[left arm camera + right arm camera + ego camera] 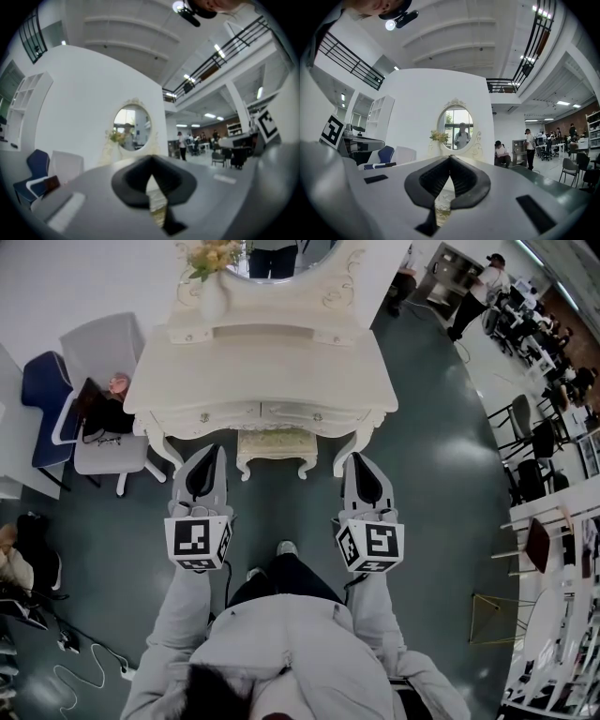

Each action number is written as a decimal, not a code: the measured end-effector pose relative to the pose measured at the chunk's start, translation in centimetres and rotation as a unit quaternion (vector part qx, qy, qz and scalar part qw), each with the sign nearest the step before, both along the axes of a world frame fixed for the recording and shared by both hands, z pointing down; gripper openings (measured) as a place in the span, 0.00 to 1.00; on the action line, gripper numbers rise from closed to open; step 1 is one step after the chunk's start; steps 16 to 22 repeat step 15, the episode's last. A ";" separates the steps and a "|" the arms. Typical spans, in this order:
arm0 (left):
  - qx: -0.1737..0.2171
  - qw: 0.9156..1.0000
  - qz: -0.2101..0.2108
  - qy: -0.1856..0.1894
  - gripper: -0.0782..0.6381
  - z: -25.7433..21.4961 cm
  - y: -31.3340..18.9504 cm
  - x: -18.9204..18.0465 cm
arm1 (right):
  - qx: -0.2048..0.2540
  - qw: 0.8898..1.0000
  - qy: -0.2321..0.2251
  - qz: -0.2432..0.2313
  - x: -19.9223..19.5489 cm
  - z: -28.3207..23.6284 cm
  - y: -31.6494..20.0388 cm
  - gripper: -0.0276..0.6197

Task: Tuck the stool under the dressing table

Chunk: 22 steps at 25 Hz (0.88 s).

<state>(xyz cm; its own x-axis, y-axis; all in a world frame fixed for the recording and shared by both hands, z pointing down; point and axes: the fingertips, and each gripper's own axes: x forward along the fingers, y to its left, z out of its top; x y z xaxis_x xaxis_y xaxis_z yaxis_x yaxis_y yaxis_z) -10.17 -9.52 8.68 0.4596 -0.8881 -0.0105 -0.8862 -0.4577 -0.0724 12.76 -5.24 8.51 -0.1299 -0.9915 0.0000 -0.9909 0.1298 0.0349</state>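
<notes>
The cream dressing table [272, 371] with its oval mirror [457, 127] stands straight ahead of me. The small cream stool [275, 442] sits under the table between its front legs, with only its front edge and legs showing. My left gripper [217, 450] is shut and empty, held level just in front of the table's left leg. My right gripper [353, 458] is also shut and empty, held near the right leg. In the left gripper view the left gripper [151, 157] points at the mirror [132, 127] with pads together. The right gripper [450, 157] does the same.
A vase of flowers [214, 277] stands on the table top. A grey chair [103, 352] with a dark bag [98, 413] and a blue chair [42, 399] stand to the left. Cables [84, 662] lie at lower left. Black chairs [530, 442] and a gold wire frame [492, 620] are at the right.
</notes>
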 end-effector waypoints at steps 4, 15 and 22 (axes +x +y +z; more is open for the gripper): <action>0.009 1.000 -0.006 0.005 0.12 -0.5 0.3 -0.3 | 0.006 1.000 -0.001 0.001 0.0 -0.4 0.3 0.05; 0.016 1.000 -0.004 0.011 0.12 -1.4 0.9 -0.8 | 0.015 1.000 -0.004 0.001 -0.4 -1.1 0.7 0.05; 0.016 1.000 -0.004 0.011 0.12 -1.4 0.9 -0.8 | 0.015 1.000 -0.004 0.001 -0.4 -1.1 0.7 0.05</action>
